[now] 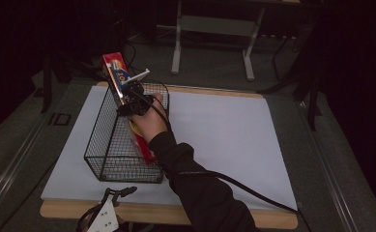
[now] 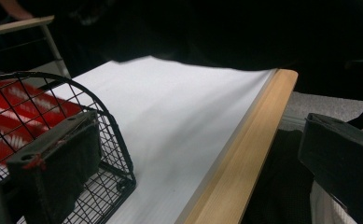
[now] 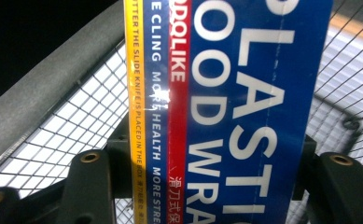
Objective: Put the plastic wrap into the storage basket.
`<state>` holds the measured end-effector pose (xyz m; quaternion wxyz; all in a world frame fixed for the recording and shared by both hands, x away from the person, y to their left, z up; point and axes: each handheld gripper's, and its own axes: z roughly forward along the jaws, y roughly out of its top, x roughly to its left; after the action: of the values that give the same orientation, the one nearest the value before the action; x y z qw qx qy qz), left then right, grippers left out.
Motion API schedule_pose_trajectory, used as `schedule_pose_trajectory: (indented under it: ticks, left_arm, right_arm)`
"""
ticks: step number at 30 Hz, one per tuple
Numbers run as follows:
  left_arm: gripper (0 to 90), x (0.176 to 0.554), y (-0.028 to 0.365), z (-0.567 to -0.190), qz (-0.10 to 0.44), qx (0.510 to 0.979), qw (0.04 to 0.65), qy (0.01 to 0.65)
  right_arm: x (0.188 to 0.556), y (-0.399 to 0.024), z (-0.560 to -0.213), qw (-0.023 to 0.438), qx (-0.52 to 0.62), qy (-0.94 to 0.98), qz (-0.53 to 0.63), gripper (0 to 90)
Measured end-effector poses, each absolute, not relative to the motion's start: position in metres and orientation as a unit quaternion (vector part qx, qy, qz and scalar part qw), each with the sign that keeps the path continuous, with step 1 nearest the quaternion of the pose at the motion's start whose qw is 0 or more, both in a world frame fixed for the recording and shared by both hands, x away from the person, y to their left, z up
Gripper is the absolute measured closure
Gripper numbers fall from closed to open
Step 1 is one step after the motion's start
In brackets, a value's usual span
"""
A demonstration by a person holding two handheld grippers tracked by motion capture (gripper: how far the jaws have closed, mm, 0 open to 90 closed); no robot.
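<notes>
A long plastic-wrap box (image 1: 115, 65), red, blue and yellow, stands tilted in the black wire basket (image 1: 109, 145) on the left of the table. Its lower end is inside the basket and its upper end sticks out above the far rim. My right gripper (image 1: 128, 99) is shut on the box about halfway along it. In the right gripper view the blue face with white lettering (image 3: 244, 93) sits clamped between the two jaws of the right gripper (image 3: 214, 186), with basket mesh (image 3: 76, 116) behind. My left gripper (image 1: 122, 191) rests open at the table's front edge, near the basket's front corner (image 2: 118, 154). The left gripper's (image 2: 198, 158) jaws are wide apart, and the red box (image 2: 11, 116) shows through the wire.
A white sheet (image 1: 224, 140) covers the table, with a wooden edge (image 1: 151, 213) along the front. The black cable (image 1: 253, 191) from the right gripper trails across the front right. A pale stand frame (image 1: 214, 24) is on the floor beyond the table.
</notes>
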<state>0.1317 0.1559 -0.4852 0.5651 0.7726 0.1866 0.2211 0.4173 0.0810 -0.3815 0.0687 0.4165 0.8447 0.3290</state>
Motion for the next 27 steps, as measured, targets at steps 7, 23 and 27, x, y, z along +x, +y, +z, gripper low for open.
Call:
schedule_pose_trajectory:
  ticks: [7,23,27]
  left_arm:
    - [0.0,0.131,0.156,-0.485,0.221,0.773,0.565,0.186]
    - [0.0,0.131,0.156,-0.485,0.22,0.773,0.565,0.186]
    - [0.0,0.131,0.156,-0.486,0.22,0.773,0.565,0.186]
  right_arm:
    - [0.42,0.087,-0.405,0.084,0.428,0.848,0.301,39.5]
    - [0.431,0.086,-0.446,0.062,0.456,0.852,0.251,37.3]
    - [0.431,0.088,-0.453,0.064,0.455,0.852,0.252,37.2]
